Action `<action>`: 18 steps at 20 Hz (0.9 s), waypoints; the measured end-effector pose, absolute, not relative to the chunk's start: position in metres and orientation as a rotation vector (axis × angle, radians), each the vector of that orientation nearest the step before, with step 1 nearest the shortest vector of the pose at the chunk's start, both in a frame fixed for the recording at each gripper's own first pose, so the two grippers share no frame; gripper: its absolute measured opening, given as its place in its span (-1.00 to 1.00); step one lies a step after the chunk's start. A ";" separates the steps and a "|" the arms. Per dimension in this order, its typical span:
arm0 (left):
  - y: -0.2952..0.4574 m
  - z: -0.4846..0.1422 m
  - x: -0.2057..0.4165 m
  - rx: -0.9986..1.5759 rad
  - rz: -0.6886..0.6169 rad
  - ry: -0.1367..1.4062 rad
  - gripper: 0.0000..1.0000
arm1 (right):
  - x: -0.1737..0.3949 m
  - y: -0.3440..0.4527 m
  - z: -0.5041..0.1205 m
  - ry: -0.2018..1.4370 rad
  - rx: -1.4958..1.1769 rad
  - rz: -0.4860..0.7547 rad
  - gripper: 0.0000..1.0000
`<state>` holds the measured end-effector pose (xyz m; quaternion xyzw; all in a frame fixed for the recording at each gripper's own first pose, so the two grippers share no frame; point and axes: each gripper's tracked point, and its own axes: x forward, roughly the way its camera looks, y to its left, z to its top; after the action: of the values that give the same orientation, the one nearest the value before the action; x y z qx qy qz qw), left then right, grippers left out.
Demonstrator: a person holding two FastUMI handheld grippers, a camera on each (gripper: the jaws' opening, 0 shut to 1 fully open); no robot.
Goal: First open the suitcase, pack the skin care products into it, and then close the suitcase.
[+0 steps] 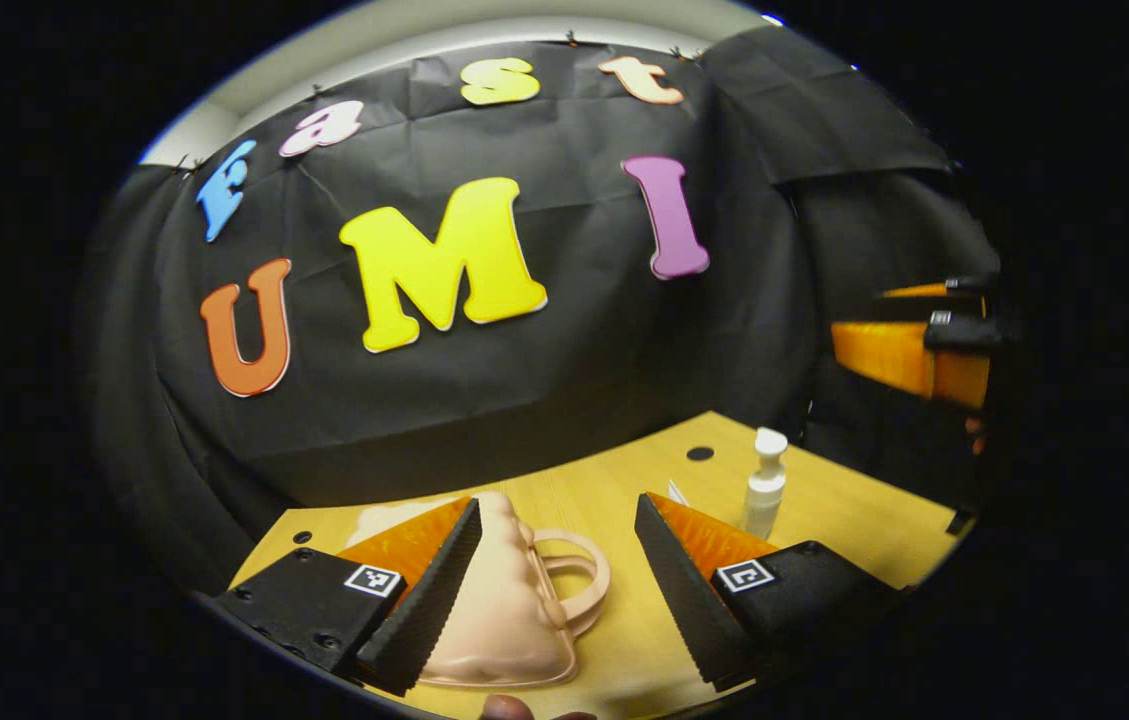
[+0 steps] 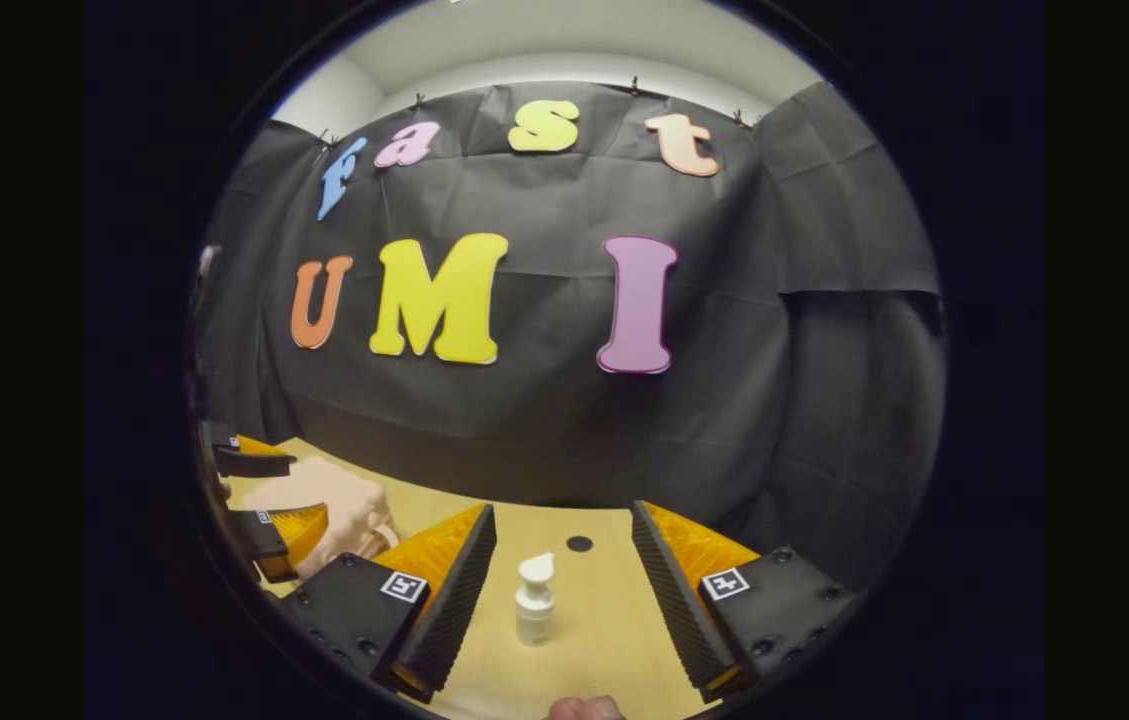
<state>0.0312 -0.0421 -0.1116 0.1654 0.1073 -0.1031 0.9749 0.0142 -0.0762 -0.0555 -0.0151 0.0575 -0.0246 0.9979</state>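
So I hold the left tool point(image 1: 554, 590) spread over the closed pink suitcase point(image 1: 504, 610) to open it first, while the right tool point(image 2: 564, 590) waits agape framing the pump bottle point(image 2: 535, 600) on the desk point(image 2: 604, 640).

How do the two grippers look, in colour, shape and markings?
Both look alike. The left gripper has two wedge-shaped fingers with orange sides and black ribbed inner pads, mounted on black blocks with visible screws. Each block carries a small white square tag with a black pattern. The right gripper has the same orange and black fingers, black blocks and square tags. No cables or sleeves are visible.
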 end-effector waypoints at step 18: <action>-0.035 -0.280 0.071 1.111 -0.320 0.679 0.27 | -0.005 -0.166 -0.089 0.181 0.012 -0.192 0.62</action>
<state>0.0714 -0.0354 -0.2795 0.5150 0.3145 -0.1484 0.7835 -0.0050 -0.1661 -0.0890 0.0058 0.0902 -0.0957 0.9913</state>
